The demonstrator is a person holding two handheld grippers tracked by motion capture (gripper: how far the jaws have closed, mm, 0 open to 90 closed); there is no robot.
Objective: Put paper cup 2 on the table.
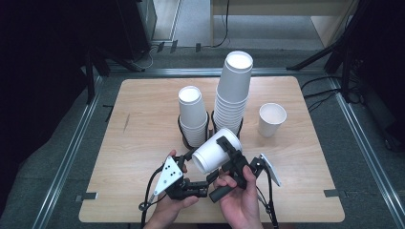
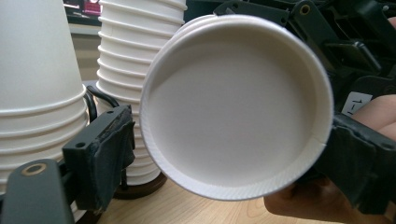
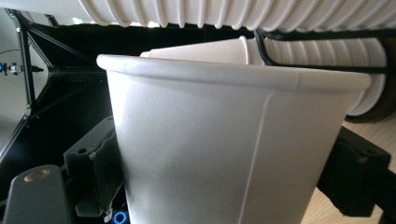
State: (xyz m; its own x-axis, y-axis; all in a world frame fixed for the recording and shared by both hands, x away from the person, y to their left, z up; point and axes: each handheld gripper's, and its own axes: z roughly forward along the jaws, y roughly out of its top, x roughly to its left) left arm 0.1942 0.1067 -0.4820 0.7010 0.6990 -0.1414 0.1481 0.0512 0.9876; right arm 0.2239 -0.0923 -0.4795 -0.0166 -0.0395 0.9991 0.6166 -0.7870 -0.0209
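The right gripper (image 1: 228, 153) clamps a paper cup (image 1: 216, 150) across its side wall, holding it on its side above the table (image 1: 143, 124), its bottom turned toward the left gripper (image 1: 190, 155). The left gripper's jaws stand partly open on either side of the cup's bottom, and its left pad is clear of the rim; I cannot tell whether the other one touches.

The squeeze may dent the thin wall, and a buckled cup could slip out of the pads. If the left jaws close off-centre they could crush the bottom rim or twist the cup out of the right gripper's hold.

Just behind stand a short stack of cups (image 1: 192, 117) and a tall stack (image 1: 232, 93), each in a dark wire holder. A swing forward would knock them, the tall one most easily. A single upright cup (image 1: 271, 119) stands well apart on the right.
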